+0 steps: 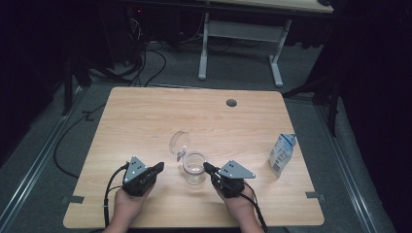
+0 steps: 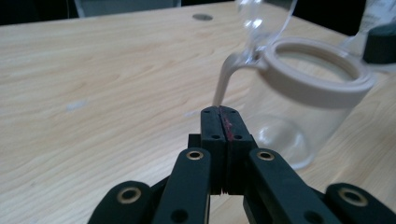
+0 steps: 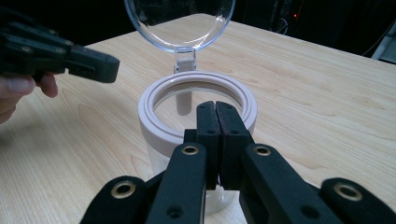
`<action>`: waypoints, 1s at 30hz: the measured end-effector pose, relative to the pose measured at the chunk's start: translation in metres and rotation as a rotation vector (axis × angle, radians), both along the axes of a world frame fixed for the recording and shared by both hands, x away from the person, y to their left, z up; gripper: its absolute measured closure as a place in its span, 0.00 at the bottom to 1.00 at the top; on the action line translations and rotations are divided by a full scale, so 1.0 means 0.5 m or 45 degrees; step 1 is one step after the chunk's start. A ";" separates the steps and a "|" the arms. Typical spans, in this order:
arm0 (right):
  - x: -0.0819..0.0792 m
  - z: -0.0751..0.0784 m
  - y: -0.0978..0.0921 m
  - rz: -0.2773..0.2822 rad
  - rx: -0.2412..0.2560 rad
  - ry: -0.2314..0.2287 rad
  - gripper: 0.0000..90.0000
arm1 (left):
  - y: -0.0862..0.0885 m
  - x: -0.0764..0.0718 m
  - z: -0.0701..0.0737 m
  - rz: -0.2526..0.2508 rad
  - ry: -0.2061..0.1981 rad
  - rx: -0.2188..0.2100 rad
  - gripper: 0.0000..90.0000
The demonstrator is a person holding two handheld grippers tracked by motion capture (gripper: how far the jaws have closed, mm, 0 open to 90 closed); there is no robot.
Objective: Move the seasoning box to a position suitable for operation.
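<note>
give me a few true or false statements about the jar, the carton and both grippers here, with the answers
1. The clear jar stands with its hinged lid flipped open. True.
2. The left gripper is clamped on the jar's rim. False: its jaws are shut on nothing, just short of the jar.
3. The right gripper has its jaws pressed together. True.
4. The small carton lies on its side between the two grippers. False: it stands upright near the table's right edge, apart from both grippers.
5. The jar is full of liquid. False: it looks empty.
</note>
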State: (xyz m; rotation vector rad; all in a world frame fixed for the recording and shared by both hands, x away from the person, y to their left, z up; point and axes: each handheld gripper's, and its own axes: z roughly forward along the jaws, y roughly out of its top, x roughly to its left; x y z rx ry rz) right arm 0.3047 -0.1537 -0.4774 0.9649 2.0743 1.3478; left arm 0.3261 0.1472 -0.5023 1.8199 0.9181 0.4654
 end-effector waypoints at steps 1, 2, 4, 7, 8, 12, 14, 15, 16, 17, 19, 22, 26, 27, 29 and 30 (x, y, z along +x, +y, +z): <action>0.000 0.000 0.000 0.000 0.000 0.000 0.99 | 0.004 -0.001 -0.005 0.006 0.005 0.007 0.98; 0.000 0.000 0.000 0.000 0.000 0.000 0.99 | 0.004 -0.001 -0.005 0.006 0.005 0.007 0.98; 0.000 0.000 0.000 0.001 0.002 -0.001 0.99 | 0.012 -0.004 -0.018 0.011 0.010 0.018 0.98; 0.000 0.000 0.000 0.000 0.000 -0.001 0.99 | 0.023 -0.010 -0.032 0.023 0.022 0.027 0.98; 0.000 0.000 0.000 -0.001 0.002 -0.001 0.99 | 0.033 -0.013 -0.037 0.037 0.036 0.016 0.97; 0.000 0.000 0.000 -0.001 0.005 0.002 0.99 | 0.042 -0.015 -0.036 0.043 0.028 0.053 0.95; -0.002 0.001 -0.001 0.007 0.002 0.009 0.98 | 0.046 -0.013 -0.038 0.048 0.037 0.051 0.93; -0.002 0.001 -0.001 0.007 0.002 0.009 0.98 | 0.046 -0.013 -0.038 0.048 0.037 0.051 0.92; -0.002 0.002 -0.002 0.012 0.000 0.012 0.96 | 0.047 -0.012 -0.038 0.049 0.034 0.059 0.92; -0.003 0.003 -0.003 0.018 0.001 0.015 0.94 | 0.048 -0.012 -0.039 0.053 0.028 0.067 0.90; -0.005 0.004 -0.008 0.011 0.008 0.016 0.91 | 0.050 -0.010 -0.040 0.053 0.029 0.069 0.87; -0.005 0.003 -0.021 -0.019 0.018 0.019 0.86 | 0.054 -0.008 -0.041 0.060 0.037 0.061 0.81; -0.001 -0.006 -0.049 -0.075 0.031 0.030 0.79 | 0.056 -0.006 -0.039 0.064 0.038 0.050 0.73; 0.001 -0.012 -0.059 -0.102 0.023 0.033 0.77 | 0.055 -0.006 -0.039 0.062 0.040 0.046 0.71; 0.003 -0.019 -0.070 -0.124 0.020 0.042 0.74 | 0.055 -0.006 -0.038 0.057 0.041 0.046 0.69; 0.004 -0.029 -0.085 -0.155 0.013 0.051 0.71 | 0.054 -0.006 -0.038 0.055 0.043 0.046 0.67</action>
